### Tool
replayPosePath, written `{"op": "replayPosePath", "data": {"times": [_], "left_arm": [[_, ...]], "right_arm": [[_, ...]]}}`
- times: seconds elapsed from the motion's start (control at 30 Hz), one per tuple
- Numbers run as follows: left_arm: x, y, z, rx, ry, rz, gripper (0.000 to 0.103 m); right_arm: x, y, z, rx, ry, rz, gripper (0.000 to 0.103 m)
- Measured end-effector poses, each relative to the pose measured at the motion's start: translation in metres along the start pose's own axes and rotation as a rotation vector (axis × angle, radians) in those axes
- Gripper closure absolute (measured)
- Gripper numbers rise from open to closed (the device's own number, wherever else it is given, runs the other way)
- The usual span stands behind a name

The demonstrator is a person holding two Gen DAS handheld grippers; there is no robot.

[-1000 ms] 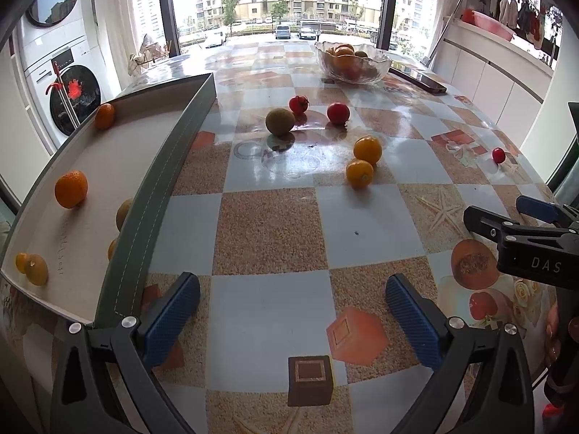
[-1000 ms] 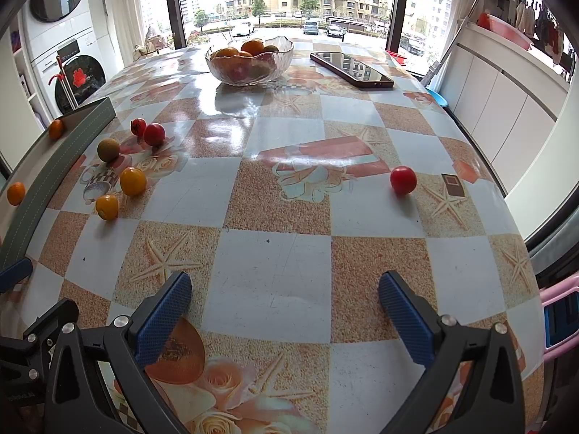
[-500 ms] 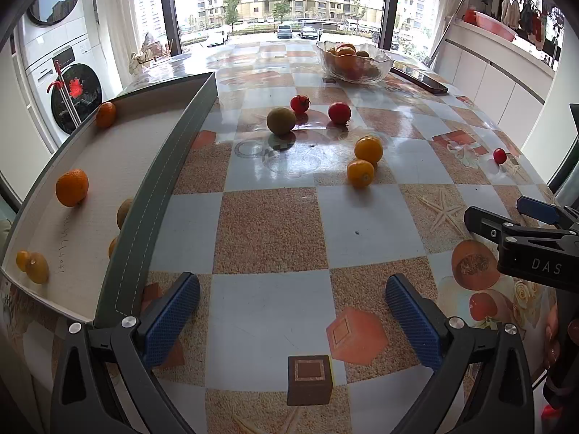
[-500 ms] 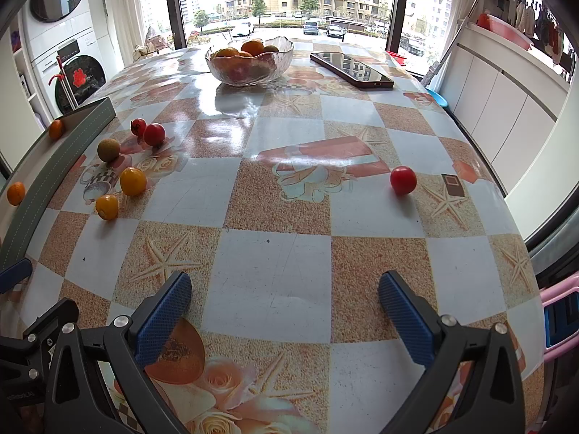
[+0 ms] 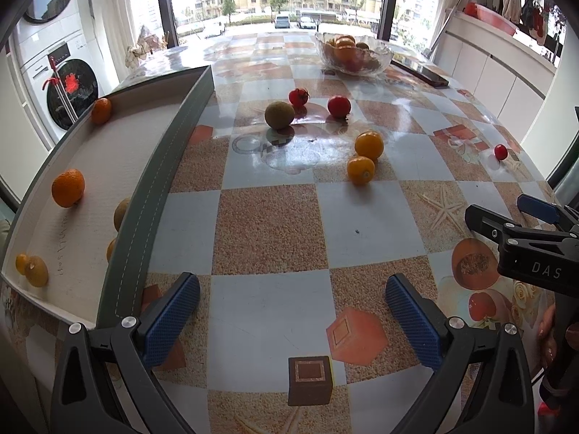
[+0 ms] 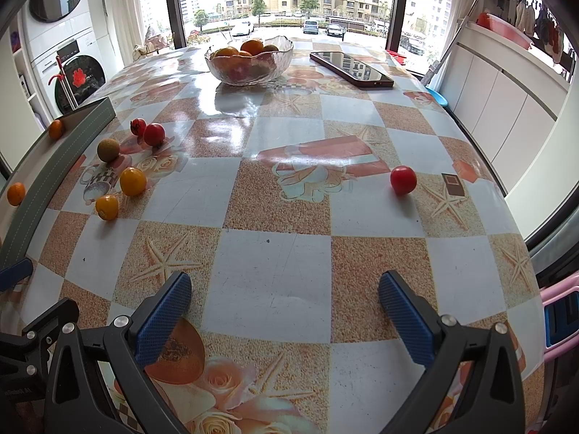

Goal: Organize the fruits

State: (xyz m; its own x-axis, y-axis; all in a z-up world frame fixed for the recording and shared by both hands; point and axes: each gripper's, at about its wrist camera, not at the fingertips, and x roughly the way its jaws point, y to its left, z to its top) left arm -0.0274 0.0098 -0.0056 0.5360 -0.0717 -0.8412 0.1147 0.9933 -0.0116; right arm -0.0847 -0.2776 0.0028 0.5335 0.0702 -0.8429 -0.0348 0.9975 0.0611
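Fruit lies loose around your glass bowl: nearer you from it sit a brown kiwi, two red tomatoes and two oranges; a lone tomato rests well off to the bowl's right. A phone lies just right of the bowl. Your left gripper and right gripper both stand spread apart, holding nothing.

checkered tablecloth, red tomato, blue-padded tongs

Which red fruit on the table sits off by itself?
The red one on the right side, alone near the starfish print; the other two reds sit close together beside the brown fruit.
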Motion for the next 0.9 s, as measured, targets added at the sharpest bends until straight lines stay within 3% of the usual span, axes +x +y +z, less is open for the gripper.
{"op": "replayPosePath", "data": {"times": [0.13, 0.23, 0.43, 0.57, 0.7, 0.77, 0.9], "left_arm": [[0.002, -0.003, 0.010, 0.017, 0.074, -0.005, 0.000], [-0.008, -0.010, 0.017, 0.061, 0.051, -0.008, 0.000], [-0.015, -0.037, 0.047, 0.165, -0.017, -0.006, 0.000], [-0.004, -0.047, 0.060, 0.147, -0.003, -0.003, 0.000], [-0.003, -0.052, 0.062, 0.157, -0.009, -0.008, 0.000], [-0.004, -0.049, 0.066, 0.156, -0.014, -0.007, 0.000], [-0.002, -0.037, 0.086, 0.120, -0.019, -0.024, 0.000]], "right_arm": [[0.001, -0.001, 0.005, -0.018, 0.053, 0.016, 0.000], [-0.003, -0.008, 0.009, -0.013, 0.095, 0.028, 0.000], [-0.026, -0.047, 0.019, 0.081, 0.034, 0.059, 0.000], [-0.034, -0.064, 0.030, 0.102, -0.003, 0.033, 0.000], [-0.022, -0.089, 0.038, 0.165, 0.019, 0.026, 0.000], [-0.014, -0.098, 0.039, 0.194, 0.034, 0.038, 0.003], [0.008, -0.100, 0.047, 0.197, 0.065, 0.052, 0.025]]}}
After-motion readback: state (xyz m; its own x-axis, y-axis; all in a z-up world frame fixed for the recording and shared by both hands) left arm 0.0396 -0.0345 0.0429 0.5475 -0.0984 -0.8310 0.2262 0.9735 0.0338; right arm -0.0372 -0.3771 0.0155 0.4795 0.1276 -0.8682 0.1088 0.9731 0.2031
